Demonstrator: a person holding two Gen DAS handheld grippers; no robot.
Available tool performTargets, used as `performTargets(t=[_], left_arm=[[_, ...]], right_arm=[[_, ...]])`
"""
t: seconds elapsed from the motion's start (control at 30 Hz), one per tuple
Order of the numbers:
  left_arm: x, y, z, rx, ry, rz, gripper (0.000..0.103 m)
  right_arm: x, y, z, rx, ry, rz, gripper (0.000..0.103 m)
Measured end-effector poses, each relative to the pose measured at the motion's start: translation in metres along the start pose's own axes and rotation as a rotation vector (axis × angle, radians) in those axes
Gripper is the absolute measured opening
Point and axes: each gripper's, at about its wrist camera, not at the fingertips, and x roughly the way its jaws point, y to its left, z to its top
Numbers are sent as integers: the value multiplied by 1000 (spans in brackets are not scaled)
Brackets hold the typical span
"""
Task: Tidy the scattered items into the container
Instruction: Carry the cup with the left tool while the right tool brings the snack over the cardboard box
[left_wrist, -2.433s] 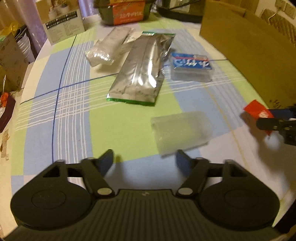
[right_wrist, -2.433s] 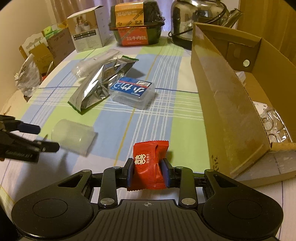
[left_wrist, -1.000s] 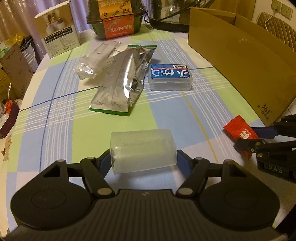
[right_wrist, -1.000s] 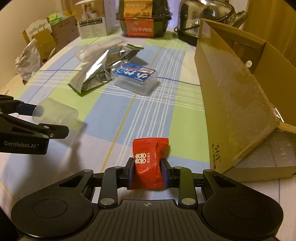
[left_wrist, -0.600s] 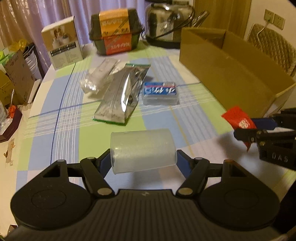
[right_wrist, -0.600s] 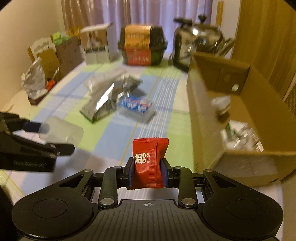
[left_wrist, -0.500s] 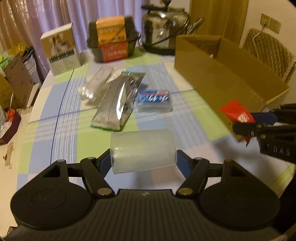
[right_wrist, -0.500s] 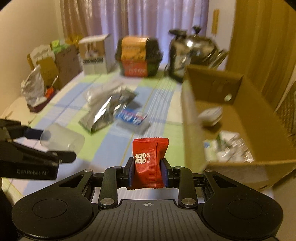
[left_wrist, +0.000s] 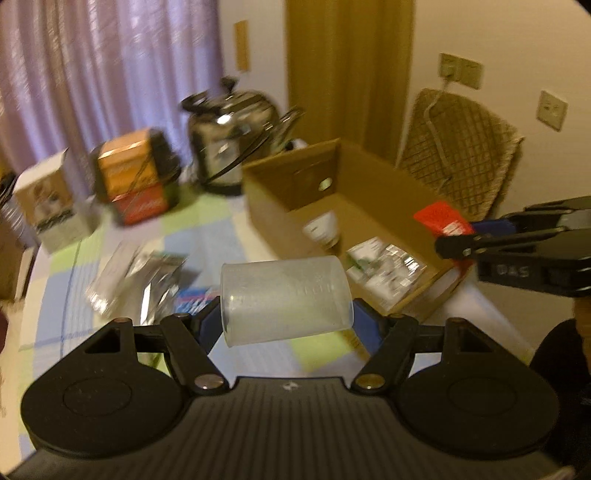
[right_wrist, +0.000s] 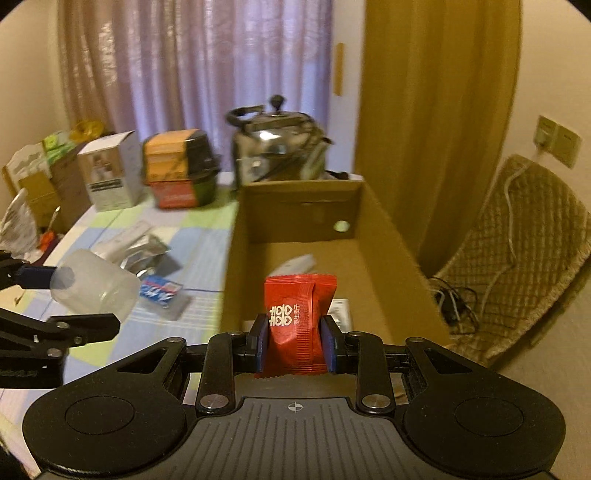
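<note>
Right gripper (right_wrist: 295, 341) squeezed tight on small red shiny candy packet (right_wrist: 298, 317), held up over near end of open brown cardboard box (right_wrist: 236, 258). Left gripper (left_wrist: 286, 321) closed on see-through plastic cup (left_wrist: 284, 301) (lying sideways), held up left of box. Silver foil bag (left_wrist: 147, 273) and blue-label clear tub (right_wrist: 160, 291) lie on checked tablecloth (right_wrist: 199, 225), left of box. Few things already inside box.
</note>
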Motion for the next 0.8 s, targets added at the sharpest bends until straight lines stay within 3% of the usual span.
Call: performTargets(t=[0.3,0.8], left_arm=[[22,-45,36,57,-20,-60,68],[65,-61,56,72,-2,-73,69]], right_arm=[[8,-51,8,58,5,-20,32],[32,-80,11,103,12,-27,32]])
